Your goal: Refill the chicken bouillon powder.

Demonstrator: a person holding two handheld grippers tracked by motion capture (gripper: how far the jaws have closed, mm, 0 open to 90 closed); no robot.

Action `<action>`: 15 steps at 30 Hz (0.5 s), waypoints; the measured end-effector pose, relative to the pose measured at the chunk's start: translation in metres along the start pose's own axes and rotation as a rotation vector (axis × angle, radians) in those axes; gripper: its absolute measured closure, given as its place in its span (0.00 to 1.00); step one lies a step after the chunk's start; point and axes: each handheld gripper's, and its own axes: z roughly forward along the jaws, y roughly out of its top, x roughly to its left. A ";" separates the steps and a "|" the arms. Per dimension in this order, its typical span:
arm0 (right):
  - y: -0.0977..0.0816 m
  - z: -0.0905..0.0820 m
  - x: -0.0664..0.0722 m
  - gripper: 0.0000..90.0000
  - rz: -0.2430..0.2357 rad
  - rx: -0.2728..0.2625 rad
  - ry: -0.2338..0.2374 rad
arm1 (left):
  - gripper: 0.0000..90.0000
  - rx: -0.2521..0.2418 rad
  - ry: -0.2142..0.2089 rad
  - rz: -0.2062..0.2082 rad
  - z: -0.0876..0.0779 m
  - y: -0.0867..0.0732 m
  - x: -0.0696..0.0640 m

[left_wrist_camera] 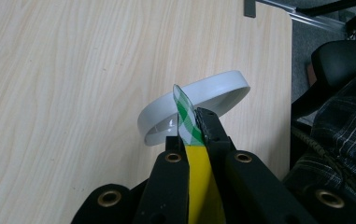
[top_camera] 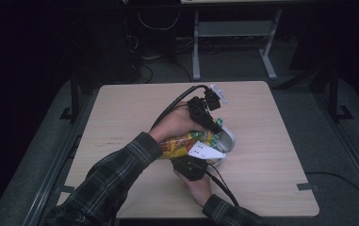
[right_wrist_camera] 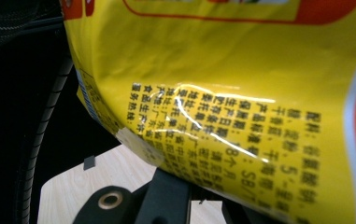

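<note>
We read small black Chinese print in rows on the yellow snack bag (right_wrist_camera: 241,93), seen close in the right gripper view. Most characters blur, but "18个月" and the figure "5" come through among them. A barcode edge shows on the bag's left side, its digits too small to read.

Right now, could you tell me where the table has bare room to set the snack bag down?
The wooden table is bare left of the snack bag, and along the right edge beyond the white bowl. The middle is crowded: both grippers hold the bag over the bowl.
</note>
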 end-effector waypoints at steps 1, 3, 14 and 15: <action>0.000 0.000 0.000 1.00 0.000 0.000 0.000 | 0.99 0.001 -0.001 0.001 0.000 0.000 0.000; 0.000 0.000 0.000 1.00 0.001 0.000 0.000 | 0.99 0.003 0.001 0.003 0.000 0.000 0.000; 0.000 0.000 0.000 1.00 0.003 0.002 -0.001 | 0.99 0.003 0.001 -0.003 0.001 0.000 0.000; 0.000 0.000 0.000 1.00 0.004 0.002 0.000 | 0.99 0.003 0.001 -0.002 0.001 0.000 0.000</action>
